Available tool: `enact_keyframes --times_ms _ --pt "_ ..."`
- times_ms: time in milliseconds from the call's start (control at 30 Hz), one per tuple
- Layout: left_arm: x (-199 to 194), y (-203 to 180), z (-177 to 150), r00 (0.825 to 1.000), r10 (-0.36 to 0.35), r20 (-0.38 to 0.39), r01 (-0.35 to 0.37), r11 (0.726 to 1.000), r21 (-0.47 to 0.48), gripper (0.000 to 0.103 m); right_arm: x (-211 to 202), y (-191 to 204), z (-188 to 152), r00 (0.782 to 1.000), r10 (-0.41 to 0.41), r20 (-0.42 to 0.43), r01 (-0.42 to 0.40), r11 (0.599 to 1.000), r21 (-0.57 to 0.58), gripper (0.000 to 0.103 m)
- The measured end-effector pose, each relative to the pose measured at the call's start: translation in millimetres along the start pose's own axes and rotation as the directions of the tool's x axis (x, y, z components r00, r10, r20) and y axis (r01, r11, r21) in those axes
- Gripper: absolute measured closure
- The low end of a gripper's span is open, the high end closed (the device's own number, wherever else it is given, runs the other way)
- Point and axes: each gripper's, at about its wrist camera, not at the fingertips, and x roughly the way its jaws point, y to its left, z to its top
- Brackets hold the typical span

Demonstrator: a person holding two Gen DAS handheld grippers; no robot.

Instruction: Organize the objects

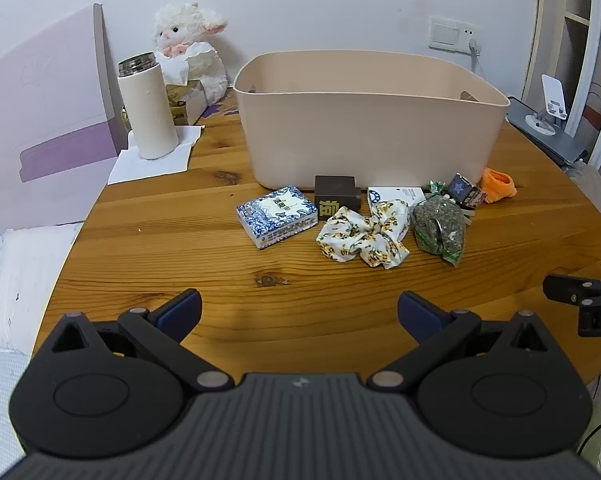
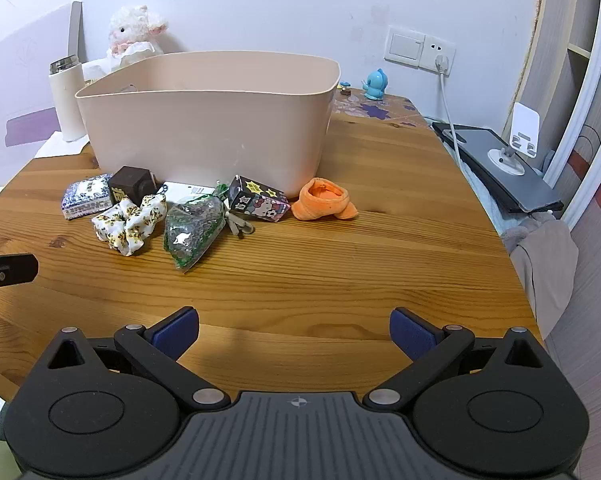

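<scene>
We see a wooden table (image 1: 140, 240) beneath both grippers, beige bin (image 1: 364, 120) far ahead, blue-patterned box (image 1: 276, 216), floral scrunchie (image 1: 364, 236), green packet (image 1: 440, 228), orange cloth (image 2: 324, 200) in a row before it, left gripper (image 1: 299, 312) and right gripper (image 2: 294, 332) spread wide, empty, well short of them.

a plain white wall (image 2: 260, 4) closes the back of the room, evenly lit, carrying a white switch and socket plate (image 2: 419, 49) with a white cable (image 2: 448, 112) plugged in and trailing down. the knotty wooden bench (image 1: 172, 248) stands against it. on the left leans a white and lilac headboard (image 1: 40, 120) above pale bedding (image 1: 8, 300). on the right stands a white shelving unit (image 2: 580, 52), and crumpled grey cloth (image 2: 540, 248) lies below the bench edge.
</scene>
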Motion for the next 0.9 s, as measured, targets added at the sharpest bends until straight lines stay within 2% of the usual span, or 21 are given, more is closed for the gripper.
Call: enact_keyframes --times_ms 900 --pt "5.3 5.6 1.9 1.0 0.01 -0.006 -0.01 1.0 -0.013 0.0 7.2 -7.9 2.3 1.0 -0.019 -0.003 0.019 1.0 0.008 0.0"
